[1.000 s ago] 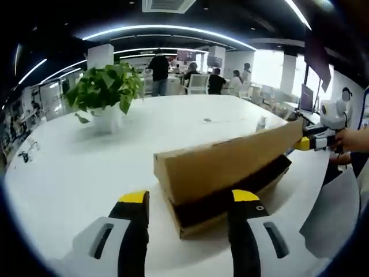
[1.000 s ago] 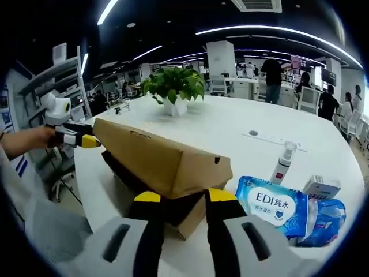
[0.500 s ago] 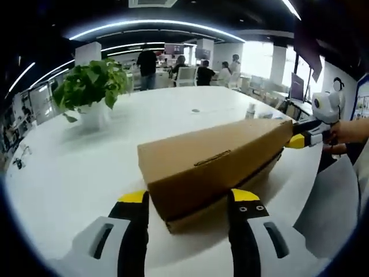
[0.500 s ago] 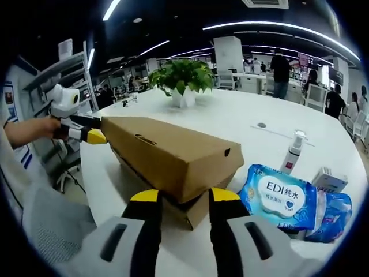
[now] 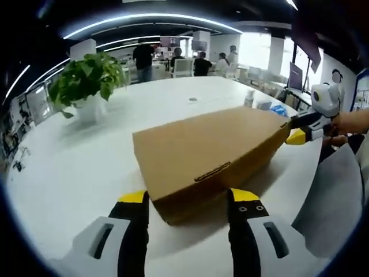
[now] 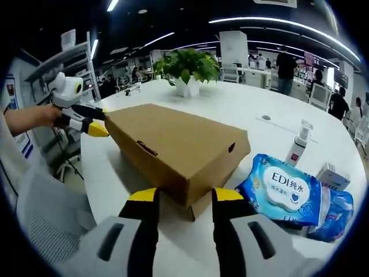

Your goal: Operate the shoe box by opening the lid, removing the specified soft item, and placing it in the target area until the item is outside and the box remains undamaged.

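Shoe box (image 5: 207, 158): lid down, lengthwise along the tabletop (image 5: 86, 167) edge between left gripper (image 5: 187, 199) and right gripper (image 6: 181, 196); each end faces spread, empty jaws.

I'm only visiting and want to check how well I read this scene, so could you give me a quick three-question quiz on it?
1. True or false: the brown cardboard shoe box has its lid wide open.
2. What lies beside the box in the right gripper view? A) blue wet-wipes pack B) red mug C) laptop
3. Fill in: the leafy green plant stands in a ____ pot.

Key: 1 false; 2 A; 3 white.
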A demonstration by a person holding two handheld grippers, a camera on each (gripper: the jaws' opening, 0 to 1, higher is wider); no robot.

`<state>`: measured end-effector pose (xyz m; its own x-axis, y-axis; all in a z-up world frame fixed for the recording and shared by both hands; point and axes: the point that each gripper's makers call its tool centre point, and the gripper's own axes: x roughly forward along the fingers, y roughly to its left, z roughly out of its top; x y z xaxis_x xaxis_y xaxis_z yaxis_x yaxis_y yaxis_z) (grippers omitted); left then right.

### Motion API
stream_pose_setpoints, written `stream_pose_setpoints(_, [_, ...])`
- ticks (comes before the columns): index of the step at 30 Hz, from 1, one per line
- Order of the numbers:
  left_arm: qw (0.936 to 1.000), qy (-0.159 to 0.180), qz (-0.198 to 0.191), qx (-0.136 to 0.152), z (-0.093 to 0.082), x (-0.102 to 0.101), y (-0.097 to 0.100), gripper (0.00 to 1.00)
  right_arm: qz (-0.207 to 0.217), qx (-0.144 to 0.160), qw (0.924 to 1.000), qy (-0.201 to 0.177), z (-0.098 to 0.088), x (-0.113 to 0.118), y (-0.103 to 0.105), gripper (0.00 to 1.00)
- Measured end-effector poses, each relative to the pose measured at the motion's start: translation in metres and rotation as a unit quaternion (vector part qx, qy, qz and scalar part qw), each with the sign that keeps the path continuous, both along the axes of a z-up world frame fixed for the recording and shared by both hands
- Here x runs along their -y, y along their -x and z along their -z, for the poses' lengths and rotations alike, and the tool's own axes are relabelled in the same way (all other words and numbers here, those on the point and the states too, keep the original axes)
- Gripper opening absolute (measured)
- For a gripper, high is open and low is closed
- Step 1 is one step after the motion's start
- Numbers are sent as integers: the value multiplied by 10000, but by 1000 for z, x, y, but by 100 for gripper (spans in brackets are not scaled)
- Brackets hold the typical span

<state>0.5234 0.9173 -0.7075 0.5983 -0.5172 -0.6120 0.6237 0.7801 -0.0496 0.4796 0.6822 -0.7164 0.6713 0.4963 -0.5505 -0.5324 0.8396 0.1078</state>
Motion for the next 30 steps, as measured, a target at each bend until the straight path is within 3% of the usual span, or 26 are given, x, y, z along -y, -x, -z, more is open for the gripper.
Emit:
stream_pose_setpoints(10, [9999, -19, -83, -125, 13, -3, -2, 51, -6, -104, 9998, 190, 13, 3, 2, 32])
stream_pose_setpoints(19, [9999, -76, -50, -112, 15, -3, -1, 50, -49, 114, 9999, 84, 0, 1, 3, 30])
stream_pose_setpoints(30, [9997, -172, -17, -187, 24, -3, -1, 49, 74, -52, 9999, 117, 11, 0, 1, 27])
